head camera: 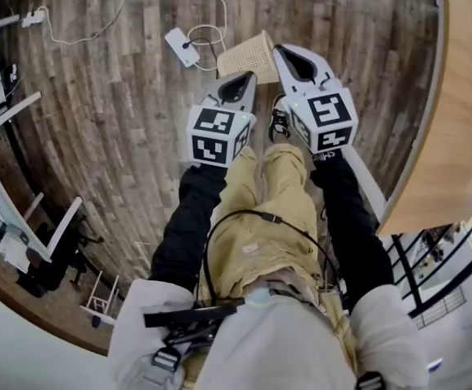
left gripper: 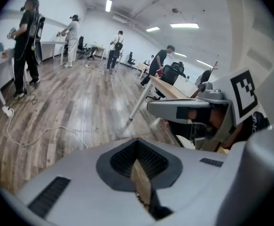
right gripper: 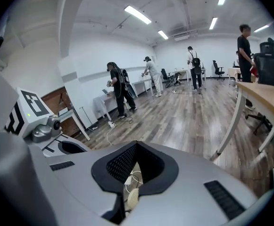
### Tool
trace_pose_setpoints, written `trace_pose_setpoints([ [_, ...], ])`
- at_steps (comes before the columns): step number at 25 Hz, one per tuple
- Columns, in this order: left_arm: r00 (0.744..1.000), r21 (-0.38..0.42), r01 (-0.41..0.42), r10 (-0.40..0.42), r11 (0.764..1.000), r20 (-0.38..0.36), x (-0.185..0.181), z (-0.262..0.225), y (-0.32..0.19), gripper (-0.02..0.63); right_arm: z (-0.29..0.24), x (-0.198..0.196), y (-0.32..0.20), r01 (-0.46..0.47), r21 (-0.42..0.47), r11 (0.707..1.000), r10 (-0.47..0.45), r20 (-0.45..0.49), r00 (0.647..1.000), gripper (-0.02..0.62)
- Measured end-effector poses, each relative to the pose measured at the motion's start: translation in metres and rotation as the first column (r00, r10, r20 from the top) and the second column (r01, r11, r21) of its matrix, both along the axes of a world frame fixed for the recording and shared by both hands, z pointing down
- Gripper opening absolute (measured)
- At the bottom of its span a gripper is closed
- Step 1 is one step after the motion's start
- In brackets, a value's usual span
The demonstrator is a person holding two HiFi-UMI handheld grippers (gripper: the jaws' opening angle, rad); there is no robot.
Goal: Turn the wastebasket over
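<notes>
Wood floor, wastebasket (head camera: 248,55) beside white adapter (head camera: 182,45) | left gripper (head camera: 244,80), right gripper (head camera: 284,54): jaws pressed together, empty | risk: my grab could snag adapter's cord.

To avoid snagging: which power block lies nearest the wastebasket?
The block with coiled cable, just left of the wastebasket; the other block lies far top-left.

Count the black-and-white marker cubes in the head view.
2. One black-and-white marker cube sits on the left claw, mid-frame; the other on the right claw, just right of it. None look hidden.
</notes>
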State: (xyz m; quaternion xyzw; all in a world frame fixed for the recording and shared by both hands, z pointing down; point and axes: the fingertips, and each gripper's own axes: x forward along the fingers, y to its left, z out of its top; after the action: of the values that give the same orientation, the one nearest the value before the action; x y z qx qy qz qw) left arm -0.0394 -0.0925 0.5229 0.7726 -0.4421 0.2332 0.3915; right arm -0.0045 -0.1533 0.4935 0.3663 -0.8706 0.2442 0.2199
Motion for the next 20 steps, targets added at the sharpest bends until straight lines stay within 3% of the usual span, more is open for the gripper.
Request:
trace_pose_setpoints([
  [5, 1.000, 0.100, -0.018, 0.017, 0.995, 0.012, 0.007, -0.082, 0.005, 0.002, -0.091, 0.014, 0.019, -0.001, 0.063, 0.998, -0.001, 0.029, 1.000, 0.021],
  [9, 0.999, 0.170, -0.030, 0.027, 0.985, 0.019, 0.017, -0.140, 0.012, 0.002, -0.150, 0.031, 0.038, -0.053, 0.071, 0.996, 0.046, 0.097, 0.994, 0.021],
  [16, 0.999, 0.314, -0.035, 0.041, 0.949, -0.014, 0.033, -0.242, 0.008, 0.002, -0.249, 0.039, 0.057, -0.084, 0.173, 0.981, 0.059, 0.145, 0.988, 0.021],
  [20, 0.999, 0.397, -0.010, 0.024, 0.918, -0.031, 0.033, -0.292, 0.005, 0.002, -0.304, 0.044, 0.058, -0.118, 0.274, 0.954, 0.077, 0.154, 0.985, 0.021],
])
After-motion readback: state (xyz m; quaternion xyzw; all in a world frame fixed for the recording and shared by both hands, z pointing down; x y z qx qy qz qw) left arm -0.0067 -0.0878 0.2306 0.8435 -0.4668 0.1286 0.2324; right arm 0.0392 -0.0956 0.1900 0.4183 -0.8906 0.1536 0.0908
